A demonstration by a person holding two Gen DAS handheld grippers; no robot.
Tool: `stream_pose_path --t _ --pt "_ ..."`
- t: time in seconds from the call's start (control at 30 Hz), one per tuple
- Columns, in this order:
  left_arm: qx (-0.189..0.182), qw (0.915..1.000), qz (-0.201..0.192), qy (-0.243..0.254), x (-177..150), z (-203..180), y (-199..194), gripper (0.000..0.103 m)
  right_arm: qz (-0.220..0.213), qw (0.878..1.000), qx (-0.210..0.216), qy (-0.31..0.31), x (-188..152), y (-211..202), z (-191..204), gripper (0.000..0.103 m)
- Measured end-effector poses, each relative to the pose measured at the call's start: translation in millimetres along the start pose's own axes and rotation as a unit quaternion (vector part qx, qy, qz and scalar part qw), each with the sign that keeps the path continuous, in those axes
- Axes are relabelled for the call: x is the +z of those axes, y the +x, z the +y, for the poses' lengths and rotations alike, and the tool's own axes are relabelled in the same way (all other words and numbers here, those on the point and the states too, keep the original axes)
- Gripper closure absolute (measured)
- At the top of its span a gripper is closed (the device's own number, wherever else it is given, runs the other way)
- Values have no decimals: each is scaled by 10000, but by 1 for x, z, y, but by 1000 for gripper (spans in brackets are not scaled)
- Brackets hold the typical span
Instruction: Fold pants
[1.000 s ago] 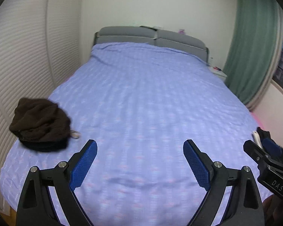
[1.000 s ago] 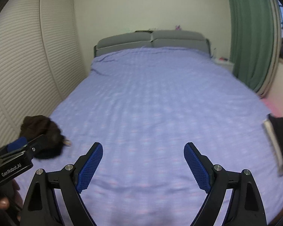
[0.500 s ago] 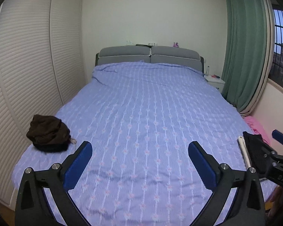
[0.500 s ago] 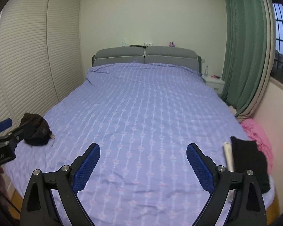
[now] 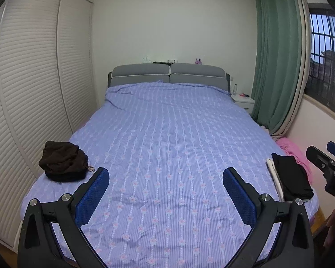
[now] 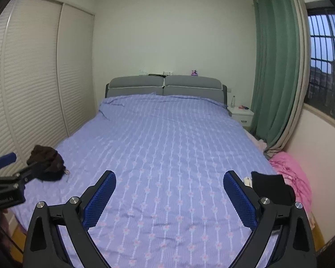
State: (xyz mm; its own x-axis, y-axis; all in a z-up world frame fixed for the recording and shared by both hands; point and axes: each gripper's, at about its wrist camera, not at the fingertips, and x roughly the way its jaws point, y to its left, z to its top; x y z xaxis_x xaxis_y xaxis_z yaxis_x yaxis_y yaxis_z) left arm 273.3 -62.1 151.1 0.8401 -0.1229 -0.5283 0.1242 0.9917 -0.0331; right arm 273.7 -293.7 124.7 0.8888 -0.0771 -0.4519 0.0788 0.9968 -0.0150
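My left gripper (image 5: 166, 178): black frame, blue pads, jaws spread wide, holding nothing, above the foot of the bed. My right gripper (image 6: 169, 182): same build, jaws likewise wide apart and empty. Crumpled dark brown pants (image 5: 63, 161): in a heap near the left edge of the lilac flower-striped bedspread (image 5: 167, 138). Folded black garment (image 5: 292, 179): at the right edge, beside a pink cloth (image 6: 290, 174).

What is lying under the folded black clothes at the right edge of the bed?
Under the folded black clothes a white folded item shows as a strip along their left side, on the purple bedspread. How far it extends beneath is covered, so I cannot tell.
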Motion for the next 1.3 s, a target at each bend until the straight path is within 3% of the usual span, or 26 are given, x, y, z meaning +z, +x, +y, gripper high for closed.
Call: stream_pose_path --t 0.17,0.57,1.03,1.3 --pt "-23 10000 1 6 -5 10 -20 0 -120 9998 -123 67 -1 -29 8 5" --pt "-116 9996 -272 -34 -3 25 -50 0 -431 9987 -205 -150 3 -49 39 5" --pt "-154 9985 -518 -31 3 32 -64 0 -508 9981 -281 -211 2 -61 49 5" --pt "-217 9986 -458 -176 4 39 -63 0 -546 9978 -295 -222 3 -63 50 5"
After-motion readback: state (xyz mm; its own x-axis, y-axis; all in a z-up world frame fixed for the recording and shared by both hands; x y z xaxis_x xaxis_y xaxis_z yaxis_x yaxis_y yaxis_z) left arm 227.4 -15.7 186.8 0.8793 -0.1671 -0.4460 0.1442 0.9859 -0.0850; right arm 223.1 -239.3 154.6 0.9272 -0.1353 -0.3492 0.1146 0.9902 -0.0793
